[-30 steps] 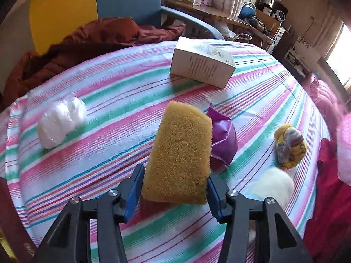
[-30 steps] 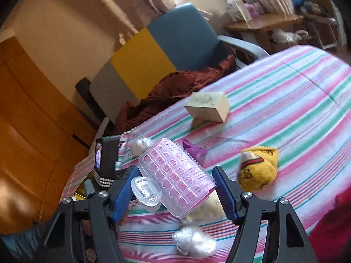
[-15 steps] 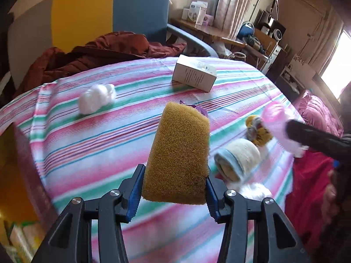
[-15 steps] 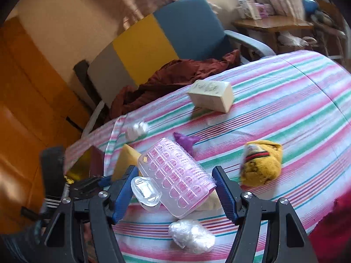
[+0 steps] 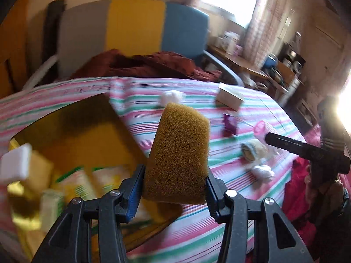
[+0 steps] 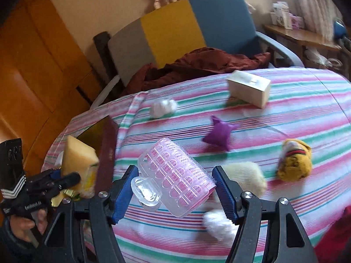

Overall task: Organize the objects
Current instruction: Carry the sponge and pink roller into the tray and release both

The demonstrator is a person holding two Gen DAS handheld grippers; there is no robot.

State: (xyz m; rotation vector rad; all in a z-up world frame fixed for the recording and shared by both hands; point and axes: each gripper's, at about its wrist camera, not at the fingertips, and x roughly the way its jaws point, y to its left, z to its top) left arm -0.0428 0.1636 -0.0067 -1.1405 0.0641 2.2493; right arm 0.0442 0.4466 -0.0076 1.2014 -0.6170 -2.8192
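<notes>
My left gripper (image 5: 173,188) is shut on a yellow-brown sponge (image 5: 178,153) and holds it above the right edge of an open box (image 5: 87,127) that holds several packets. The same sponge (image 6: 76,160) and left gripper (image 6: 63,178) show at the left of the right wrist view. My right gripper (image 6: 175,188) is shut on a pink hair roller (image 6: 175,175) with a clear clip, above the striped tablecloth (image 6: 307,100). In the left wrist view the right gripper's black body (image 5: 307,151) reaches in from the right.
On the cloth lie a cardboard box (image 6: 249,88), a purple pouch (image 6: 219,134), a yellow knitted toy (image 6: 294,160), a cream roll (image 6: 243,178) and two white wads (image 6: 163,108) (image 6: 219,225). A chair with a dark red garment (image 6: 204,63) stands behind the table.
My left gripper has swung left with the sponge, from over the middle of the table to over the open box. My right gripper keeps the roller and has shifted slightly.
</notes>
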